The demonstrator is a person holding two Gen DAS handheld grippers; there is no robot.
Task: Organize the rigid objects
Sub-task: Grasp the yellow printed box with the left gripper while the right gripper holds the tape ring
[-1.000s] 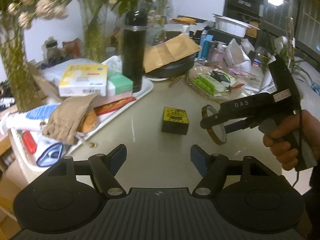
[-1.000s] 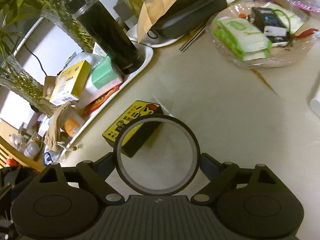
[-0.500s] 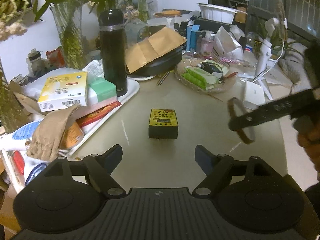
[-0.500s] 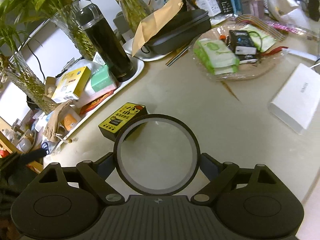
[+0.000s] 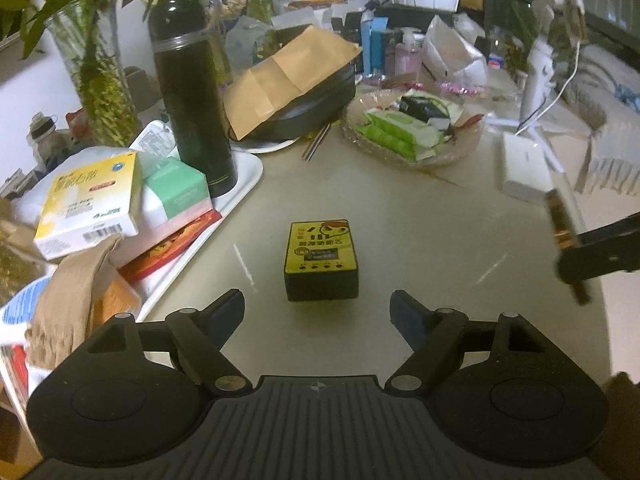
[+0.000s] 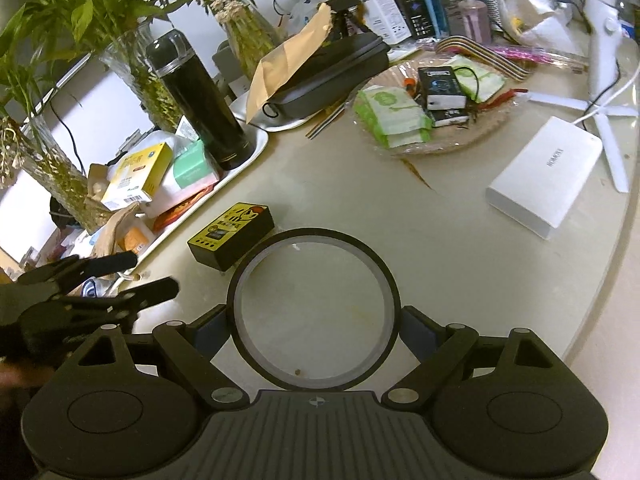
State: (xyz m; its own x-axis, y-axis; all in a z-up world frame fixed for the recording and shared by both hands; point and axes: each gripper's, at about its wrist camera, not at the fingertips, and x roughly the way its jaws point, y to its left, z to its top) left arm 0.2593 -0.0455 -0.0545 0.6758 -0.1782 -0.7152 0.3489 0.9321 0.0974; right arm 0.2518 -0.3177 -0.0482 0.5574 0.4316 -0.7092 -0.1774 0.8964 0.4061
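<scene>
- Left wrist view: left gripper (image 5: 317, 312) hangs with its jaws apart and empty; they have just been opening. The yellow-topped black box (image 5: 321, 260) lies on the table (image 5: 420, 240) just ahead, nearer than a second ago. A white tray (image 5: 244, 184) with a black flask (image 5: 192, 92) stands left.
- Right wrist view: right gripper (image 6: 314, 326) clamps a tape ring (image 6: 314, 308) above the table, which alone shows the ring face-on; the white box (image 6: 546, 176) sits well right.

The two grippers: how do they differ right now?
The right gripper is closed on a tape ring; the left gripper is empty, its jaws open after just widening. The left gripper points at the yellow box on the table; the right gripper is off to one side of the box. Both are black, two-fingered and hand-held.
</scene>
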